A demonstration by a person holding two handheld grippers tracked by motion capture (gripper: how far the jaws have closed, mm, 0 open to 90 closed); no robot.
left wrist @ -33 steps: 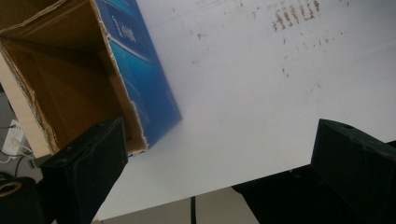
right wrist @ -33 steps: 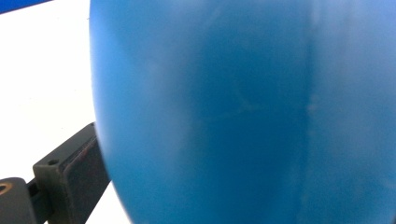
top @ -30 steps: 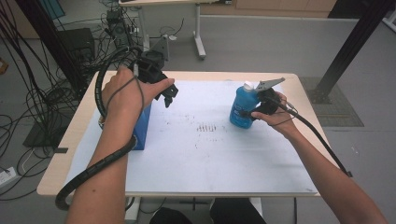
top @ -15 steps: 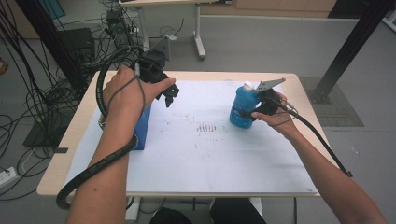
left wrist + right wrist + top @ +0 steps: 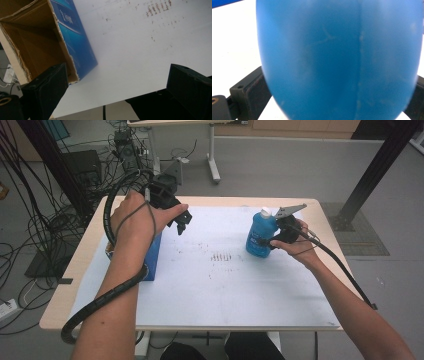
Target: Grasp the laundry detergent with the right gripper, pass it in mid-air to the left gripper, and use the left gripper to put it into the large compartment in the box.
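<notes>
Right gripper [image 5: 272, 240], jaws clamped on upright blue plastic bottle [image 5: 261, 236] at tabletop's two o'clock; left gripper [image 5: 181, 221], jaws apart, beside open blue cardboard box [image 5: 50, 37] at nine o'clock.

Bottle [image 5: 260, 237]: blue body, white cap, dark label. Box [image 5: 62, 42]: blue print outside, brown cardboard inside. White tabletop [image 5: 240, 290] is marked with dark speckles; jaws black.

Even, soft indoor light, faint shadows, close blue surface blurred
</notes>
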